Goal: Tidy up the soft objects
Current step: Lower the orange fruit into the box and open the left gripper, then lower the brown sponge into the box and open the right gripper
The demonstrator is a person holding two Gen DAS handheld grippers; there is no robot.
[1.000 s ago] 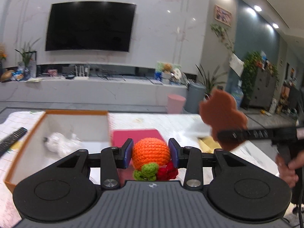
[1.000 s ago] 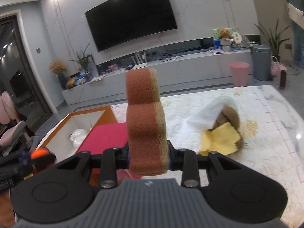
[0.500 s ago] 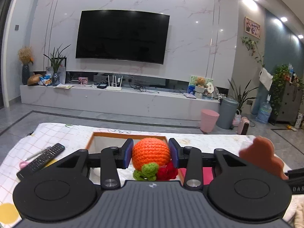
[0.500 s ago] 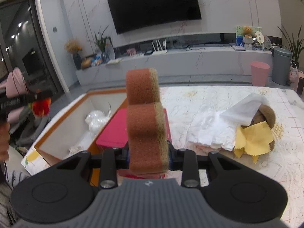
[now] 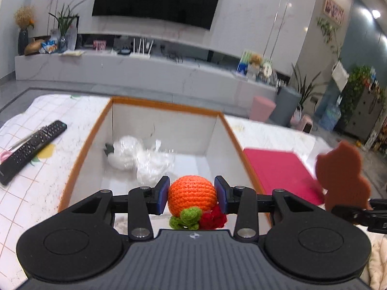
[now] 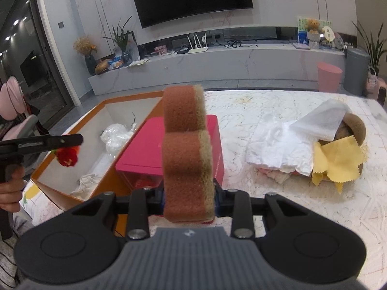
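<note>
My left gripper [image 5: 192,194] is shut on an orange crocheted ball [image 5: 192,197] with green and red trim, held above the near end of an orange-rimmed white box [image 5: 169,104]. White plastic bags [image 5: 142,155] lie in the box. My right gripper [image 6: 189,201] is shut on a brown bear-shaped sponge [image 6: 186,154], upright, above the pink box [image 6: 154,149]. The sponge also shows at the right of the left wrist view [image 5: 341,176]. The left gripper shows at the left of the right wrist view [image 6: 41,142].
A black remote [image 5: 31,149] lies left of the box. A pile of white cloth [image 6: 280,145], a yellow cloth [image 6: 338,162] and a brown plush [image 6: 355,125] sits on the table at right. A pink bin [image 6: 329,77] stands on the floor beyond.
The left gripper has tilted down and now looks into the white box. The right gripper has moved a little nearer the pink box. Both holds are unchanged.
</note>
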